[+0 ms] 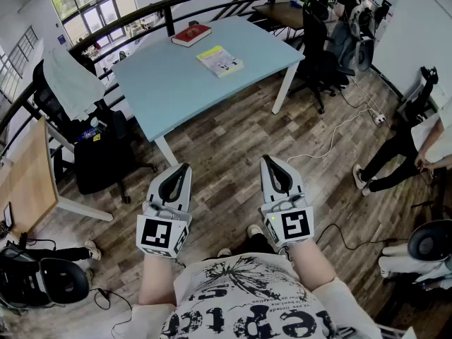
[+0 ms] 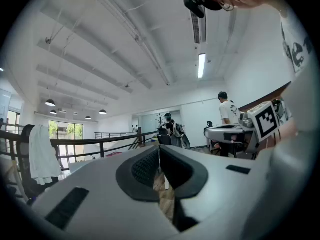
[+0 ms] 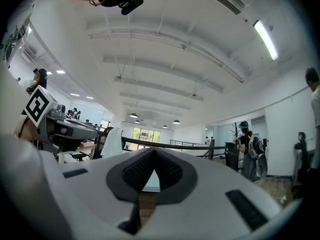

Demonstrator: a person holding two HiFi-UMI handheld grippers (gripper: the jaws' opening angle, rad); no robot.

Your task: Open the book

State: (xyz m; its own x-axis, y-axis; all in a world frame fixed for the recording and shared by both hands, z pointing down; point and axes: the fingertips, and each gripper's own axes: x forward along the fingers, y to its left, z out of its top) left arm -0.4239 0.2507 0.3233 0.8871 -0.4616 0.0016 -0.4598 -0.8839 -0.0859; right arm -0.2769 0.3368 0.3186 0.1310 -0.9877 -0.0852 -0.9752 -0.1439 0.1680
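Observation:
Two closed books lie on the light blue table (image 1: 169, 83) far ahead of me: a red book (image 1: 191, 34) near the back edge and a yellow-and-white book (image 1: 219, 61) toward the middle. My left gripper (image 1: 186, 166) and right gripper (image 1: 266, 159) are held side by side close to my body over the wooden floor, well short of the table. Both point level toward it. The left gripper (image 2: 159, 148) has its jaws together with nothing between them. The right gripper (image 3: 152, 150) has its tips meeting and is also empty.
A black chair with a white cloth (image 1: 69, 80) stands left of the table, beside a wooden desk (image 1: 25, 182). Black office chairs (image 1: 321, 51) stand to the table's right. A curved railing (image 1: 141, 13) runs behind. A person (image 1: 395, 154) sits at right; cables (image 1: 339, 129) lie on the floor.

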